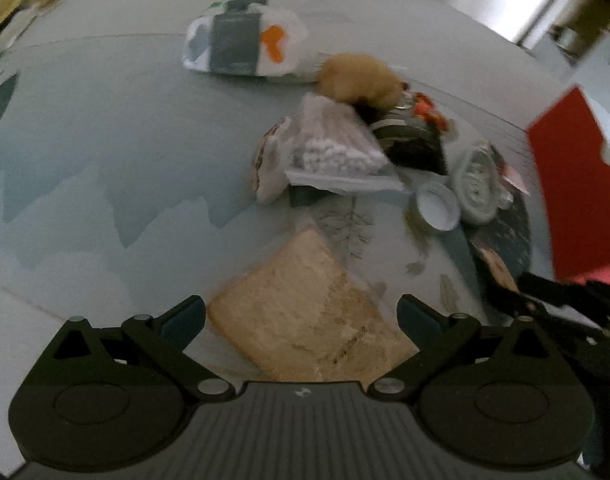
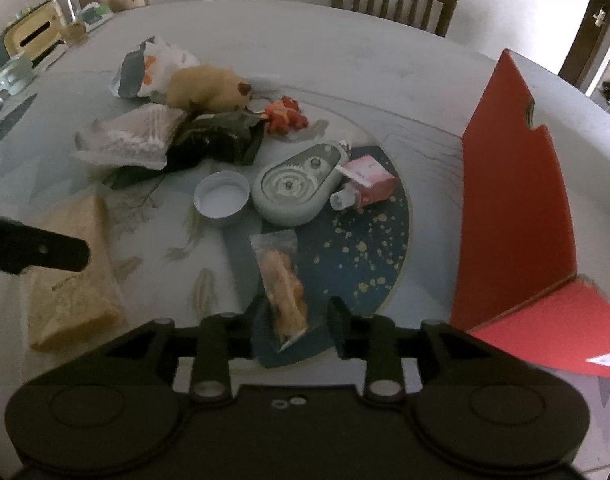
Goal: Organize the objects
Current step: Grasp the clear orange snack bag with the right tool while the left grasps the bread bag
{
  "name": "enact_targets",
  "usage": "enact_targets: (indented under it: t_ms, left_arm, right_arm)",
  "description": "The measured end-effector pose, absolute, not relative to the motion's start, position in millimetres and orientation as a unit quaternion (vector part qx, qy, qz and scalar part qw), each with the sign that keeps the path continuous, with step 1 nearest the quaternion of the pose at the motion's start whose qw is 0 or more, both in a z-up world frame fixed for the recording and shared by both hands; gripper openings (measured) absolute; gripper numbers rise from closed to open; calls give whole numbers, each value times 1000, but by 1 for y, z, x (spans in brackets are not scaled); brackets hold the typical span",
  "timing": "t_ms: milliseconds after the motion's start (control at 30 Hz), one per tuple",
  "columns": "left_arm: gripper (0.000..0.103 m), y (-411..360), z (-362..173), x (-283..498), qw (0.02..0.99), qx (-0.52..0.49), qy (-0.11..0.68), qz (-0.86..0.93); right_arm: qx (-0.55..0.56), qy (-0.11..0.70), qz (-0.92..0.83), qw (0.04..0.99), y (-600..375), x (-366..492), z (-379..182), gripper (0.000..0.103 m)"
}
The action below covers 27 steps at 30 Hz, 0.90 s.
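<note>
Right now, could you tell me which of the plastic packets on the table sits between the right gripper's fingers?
The small clear packet of orange snacks, lying on the dark blue mat. The cotton-swab bag and the tan packet lie away to the left.

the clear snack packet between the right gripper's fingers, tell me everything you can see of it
The clear snack packet is a small see-through plastic bag with crimped ends, holding orange-tan pieces. It lies lengthwise, near end between the right gripper fingers, partly on the dark blue gold-speckled mat. Whether the pads press it is unclear.
</note>
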<state>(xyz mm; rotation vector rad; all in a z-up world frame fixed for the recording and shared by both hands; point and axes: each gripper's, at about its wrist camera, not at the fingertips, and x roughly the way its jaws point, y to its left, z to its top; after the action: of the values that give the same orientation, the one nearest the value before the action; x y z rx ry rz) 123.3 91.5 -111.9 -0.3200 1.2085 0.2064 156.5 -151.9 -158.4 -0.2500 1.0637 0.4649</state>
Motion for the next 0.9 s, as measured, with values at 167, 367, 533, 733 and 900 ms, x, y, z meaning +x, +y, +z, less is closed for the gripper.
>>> enact_targets:
  t_ms: [167,367,533,733,900]
  left_arm:
    - [103,83,-117,130,793,-152,564,174]
    - [103,93,-128,117,763,-228,558,233]
    - [103,89,-137,123,756,-232,562,242]
    - [103,81,-140,126,772,-187,557,244]
    - [90,79,-134,115,789,-173,540,238]
  right_arm:
    - [-108,499,244,824,-155,164,-159,63]
    - [-122,501,263,815,-152,171,-167,65]
    - [-134,496,276,812,-149,174,-168,66]
    - [-164,482,289,811,-142,171,-168,50]
    - [-163,479,291,812,-147,171,-165,20]
